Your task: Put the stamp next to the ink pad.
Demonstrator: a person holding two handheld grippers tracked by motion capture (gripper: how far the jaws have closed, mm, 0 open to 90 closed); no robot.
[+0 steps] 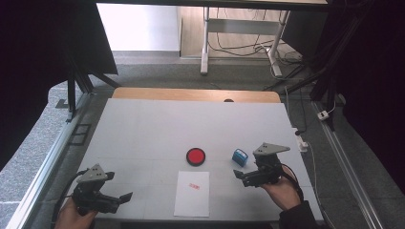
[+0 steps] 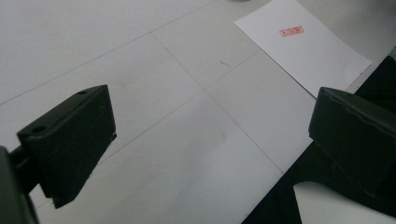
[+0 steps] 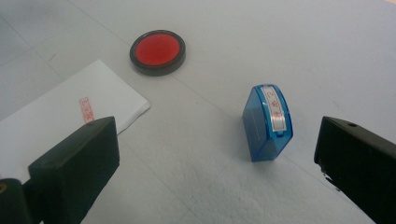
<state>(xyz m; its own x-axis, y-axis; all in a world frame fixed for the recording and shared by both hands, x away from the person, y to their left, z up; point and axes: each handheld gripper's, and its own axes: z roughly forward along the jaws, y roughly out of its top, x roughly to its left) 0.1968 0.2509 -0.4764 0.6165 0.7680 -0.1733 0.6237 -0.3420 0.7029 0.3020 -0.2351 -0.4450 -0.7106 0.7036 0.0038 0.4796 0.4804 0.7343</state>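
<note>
A blue stamp (image 3: 268, 122) with a label strip rests on the grey mat, just ahead of my right gripper (image 3: 215, 163), whose jaws stand wide open with nothing between them. From above, the stamp (image 1: 240, 157) sits just beyond the right gripper (image 1: 241, 177). A round red ink pad (image 1: 196, 156) in a black case lies at mid-table, the same ink pad (image 3: 157, 51) beyond the stamp. A white paper sheet (image 1: 192, 193) bearing a red stamp mark (image 1: 194, 186) lies near the front edge. My left gripper (image 1: 118, 187) is open and empty, left of the sheet (image 2: 303, 46).
The grey mat (image 1: 157, 129) covers most of the wooden table, whose far edge (image 1: 196, 94) shows bare wood. A dark metal rail (image 1: 47, 162) runs along the left side, with cables (image 1: 305, 143) on the floor at the right. The table's front edge (image 2: 299, 163) lies close to my left gripper.
</note>
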